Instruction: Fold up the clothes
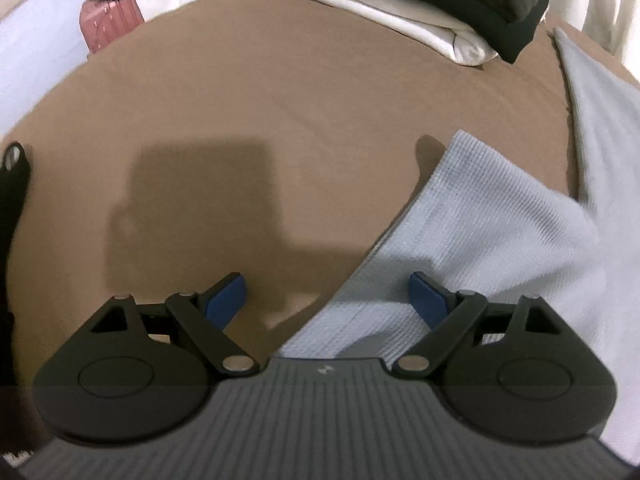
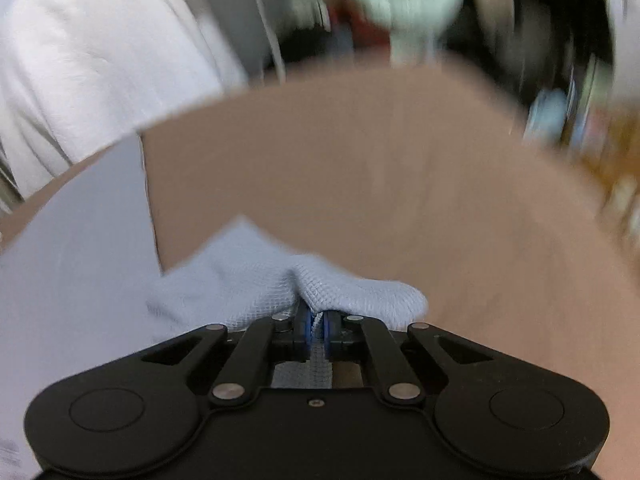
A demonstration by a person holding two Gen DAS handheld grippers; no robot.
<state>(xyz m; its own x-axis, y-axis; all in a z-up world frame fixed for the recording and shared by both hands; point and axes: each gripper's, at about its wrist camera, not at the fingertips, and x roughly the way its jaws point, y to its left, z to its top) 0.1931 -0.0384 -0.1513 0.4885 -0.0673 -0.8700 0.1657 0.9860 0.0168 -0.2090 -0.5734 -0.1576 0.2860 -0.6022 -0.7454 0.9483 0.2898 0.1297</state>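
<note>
The left claw (image 1: 326,296) hung spread wide above the table (image 1: 240,120), its blue pads (image 1: 226,298) well apart and gripping nothing. A ribbed strip of the pale blue garment (image 1: 480,224) ran up between them, under the right-hand pad, while the left-hand pad stood over bare brown cloth. The claw's dark shadow (image 1: 200,200) lay just beyond on the table. Further right, more of the garment spread toward the far edge. At the far side sat a stack of folded clothes (image 1: 440,4), white beneath dark. A pink suitcase (image 1: 110,26) stood beyond the table's left edge.

The right claw (image 2: 318,328) was clenched on a bunched fold of the same blue garment (image 2: 248,280), which trailed off leftward over the table (image 2: 400,184). The background there was blurred.
</note>
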